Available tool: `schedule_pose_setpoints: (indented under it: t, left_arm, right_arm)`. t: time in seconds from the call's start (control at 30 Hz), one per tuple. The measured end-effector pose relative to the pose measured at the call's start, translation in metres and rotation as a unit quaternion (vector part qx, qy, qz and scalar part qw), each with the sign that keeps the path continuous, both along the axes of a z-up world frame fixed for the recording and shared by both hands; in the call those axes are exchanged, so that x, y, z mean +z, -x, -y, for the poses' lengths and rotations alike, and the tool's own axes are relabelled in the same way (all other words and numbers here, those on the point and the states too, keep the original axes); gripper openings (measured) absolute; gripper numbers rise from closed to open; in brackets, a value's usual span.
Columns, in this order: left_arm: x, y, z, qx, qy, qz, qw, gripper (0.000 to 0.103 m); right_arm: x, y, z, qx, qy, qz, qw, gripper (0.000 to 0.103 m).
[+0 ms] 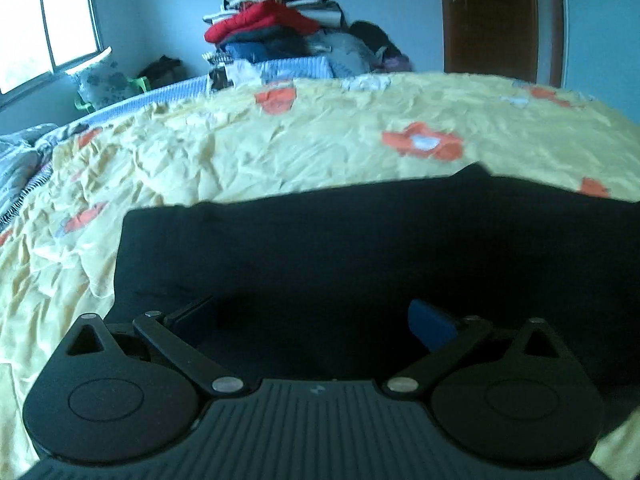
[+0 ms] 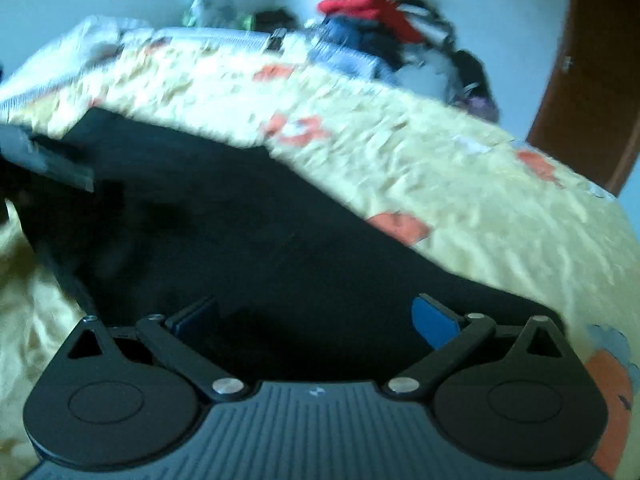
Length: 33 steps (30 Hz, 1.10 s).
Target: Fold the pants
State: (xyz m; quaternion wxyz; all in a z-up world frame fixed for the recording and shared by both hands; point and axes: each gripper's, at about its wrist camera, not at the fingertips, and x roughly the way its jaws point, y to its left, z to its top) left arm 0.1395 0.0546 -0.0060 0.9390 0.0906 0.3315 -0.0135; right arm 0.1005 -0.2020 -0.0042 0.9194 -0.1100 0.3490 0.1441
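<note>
The black pants (image 1: 360,240) lie flat on the yellow flowered bedspread (image 1: 280,152), spread across the lower half of the left wrist view. My left gripper (image 1: 312,320) is open, its fingers wide apart just over the near edge of the cloth, holding nothing. In the right wrist view the pants (image 2: 240,220) run from upper left to lower right. My right gripper (image 2: 316,318) is open and empty over their near edge. The left gripper's body (image 2: 48,160) shows at the far left, over the pants.
A tall pile of clothes (image 1: 280,36) stands beyond the far side of the bed. A window (image 1: 44,28) is at the left, a brown door (image 1: 492,16) at the right. A patterned pillow (image 1: 20,160) lies at the bed's left end.
</note>
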Motion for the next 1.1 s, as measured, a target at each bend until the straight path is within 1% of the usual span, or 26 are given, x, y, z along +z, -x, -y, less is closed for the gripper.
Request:
schedule_pose_setpoints:
  t: [0.07,0.1,0.17,0.2,0.27,0.33,0.37,0.4,0.43,0.5,0.57,0.6,0.63,0.67,0.7,0.77,0.83,0.93,1.0,1.1]
  left_arm:
    - [-0.001,-0.008,-0.004,0.002,0.005,0.003,1.0,0.103]
    - [0.0,-0.014,-0.002,0.001,0.001,0.004,1.0,0.103]
    - [0.0,-0.022,0.0,-0.002,-0.005,-0.001,1.0,0.103]
    - [0.0,-0.027,-0.001,-0.001,-0.001,-0.005,1.0,0.103]
    - [0.005,-0.029,-0.006,0.002,0.017,-0.011,0.9998,0.102]
    - [0.006,-0.022,-0.011,0.002,0.017,-0.004,0.9998,0.103]
    - [0.004,-0.018,-0.013,0.0,0.011,0.001,0.9999,0.103]
    - [0.002,-0.015,-0.015,-0.009,0.005,0.003,0.9999,0.103]
    - [0.0,-0.011,-0.017,-0.021,-0.004,0.006,0.9998,0.103]
    - [0.001,-0.002,-0.016,-0.033,-0.032,0.022,0.9987,0.103]
    - [0.005,0.007,-0.012,-0.026,-0.074,0.044,0.996,0.103]
    - [0.006,0.011,-0.012,-0.017,-0.094,0.056,0.9939,0.103]
    - [0.007,0.013,-0.013,-0.008,-0.109,0.066,0.9918,0.103]
    - [0.009,0.014,-0.016,-0.001,-0.115,0.071,0.9908,0.103]
    - [0.011,0.015,-0.02,0.007,-0.113,0.073,0.9909,0.103]
    - [0.014,0.014,-0.034,0.025,-0.096,0.068,0.9927,0.103]
    - [0.015,0.014,-0.05,0.049,-0.076,0.062,0.994,0.103]
    - [0.017,0.016,-0.075,0.084,-0.051,0.054,0.9937,0.103]
    - [0.017,0.019,-0.089,0.098,-0.039,0.051,0.9931,0.103]
    - [0.018,0.026,-0.106,0.103,-0.017,0.047,0.9934,0.103]
  right_arm:
    - [-0.005,-0.009,0.005,-0.016,-0.038,-0.012,0.999,0.103]
    - [-0.004,-0.012,0.005,-0.028,-0.042,-0.013,0.999,0.103]
    - [0.001,-0.013,-0.002,-0.049,-0.026,-0.013,0.998,0.103]
    - [0.006,-0.011,-0.009,-0.056,-0.018,-0.007,0.998,0.103]
    - [0.015,-0.006,-0.018,-0.037,-0.026,0.004,0.999,0.103]
    - [0.018,-0.006,-0.032,0.003,-0.026,-0.003,1.0,0.103]
    - [0.015,-0.008,-0.039,0.013,-0.009,-0.011,1.0,0.103]
    - [0.007,-0.012,-0.048,0.019,0.025,-0.023,0.999,0.103]
    - [0.003,-0.012,-0.05,0.023,0.027,-0.011,0.999,0.103]
    - [0.006,-0.016,-0.055,0.007,0.038,-0.012,0.999,0.103]
    - [0.013,-0.01,-0.068,-0.011,0.072,0.018,0.997,0.103]
    - [0.017,-0.003,-0.08,-0.011,0.101,0.048,0.994,0.103]
    - [0.02,0.002,-0.089,-0.005,0.123,0.072,0.99,0.103]
    - [0.022,0.005,-0.099,0.005,0.142,0.093,0.986,0.103]
    - [0.024,0.009,-0.108,0.018,0.152,0.107,0.982,0.103]
    - [0.029,0.013,-0.12,0.041,0.147,0.119,0.981,0.103]
    - [0.034,0.012,-0.127,0.07,0.113,0.117,0.984,0.103]
    - [0.038,0.014,-0.138,0.094,0.068,0.123,0.986,0.103]
    - [0.039,0.013,-0.15,0.095,0.058,0.127,0.986,0.103]
    - [0.036,0.011,-0.171,0.089,0.068,0.124,0.986,0.103]
